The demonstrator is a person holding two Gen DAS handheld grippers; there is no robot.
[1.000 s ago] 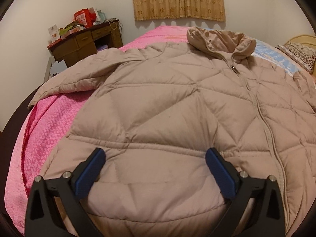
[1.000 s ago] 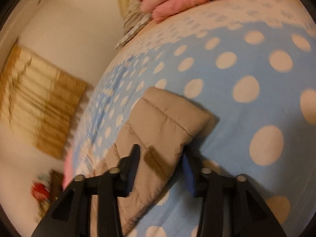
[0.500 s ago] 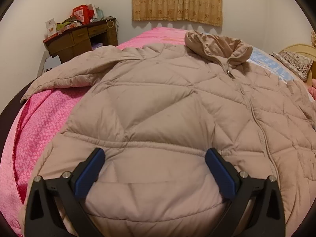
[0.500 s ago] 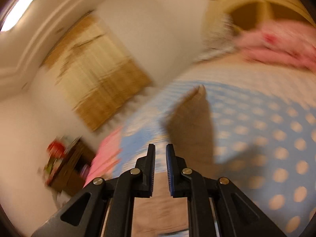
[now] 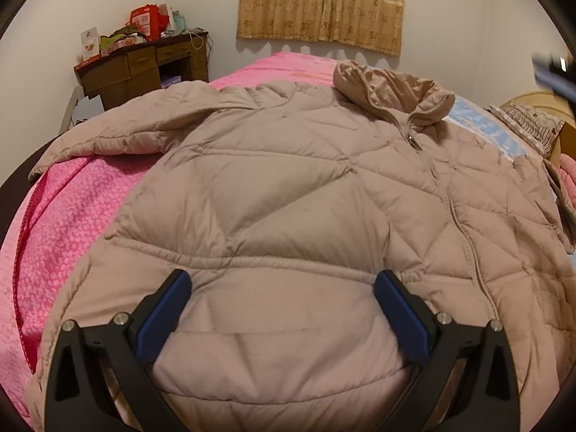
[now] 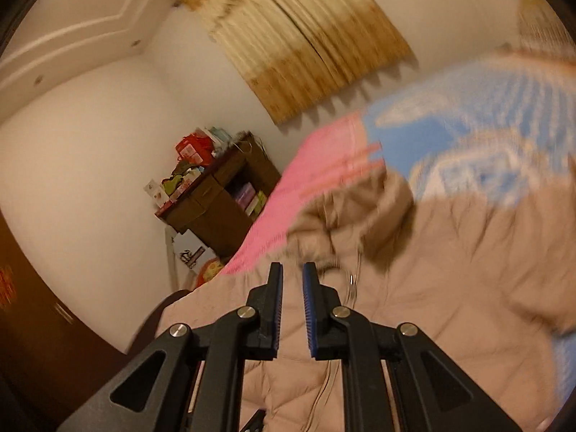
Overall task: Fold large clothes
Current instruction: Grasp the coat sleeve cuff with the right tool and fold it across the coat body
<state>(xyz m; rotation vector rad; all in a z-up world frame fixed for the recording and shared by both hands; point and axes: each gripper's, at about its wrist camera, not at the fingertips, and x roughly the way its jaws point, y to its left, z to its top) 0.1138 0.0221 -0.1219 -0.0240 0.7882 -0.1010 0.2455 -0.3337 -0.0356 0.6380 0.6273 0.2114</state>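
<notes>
The puffy beige jacket (image 5: 288, 187) lies front-up and zipped on the bed, straight ahead of and under the left claw (image 5: 284, 288). Its hem panel sits between that claw's spread blue pads (image 5: 163, 313), which pinch nothing. The right claw (image 6: 291, 280) is up in the air above the jacket's collar (image 6: 363, 212) end, its pads pressed almost together with no cloth seen between them. In the left view it shows only as a dark blur far off to the upper right.

The fold looks barely begun: the body is flat and the long sleeve (image 5: 118, 133) is stretched out ahead and to the left of the left claw. What seems to be the other sleeve lies along the jacket's edge far to its right.

The next move probably calls for a pinch on the outstretched sleeve near its cuff, or on the hem corner, and a carry across the zipper (image 5: 453, 208). The thick padding will likely spring back, so a deep bite seems wise.

Around the jacket are the pink bedspread (image 5: 72, 216) to the left and a blue spotted sheet (image 5: 475, 118) beyond the collar. A pillow (image 5: 529, 126) is far right, and a cluttered desk (image 5: 144, 68) and curtain (image 5: 320, 3) are far ahead. Nothing lies on the jacket to block a fold.
</notes>
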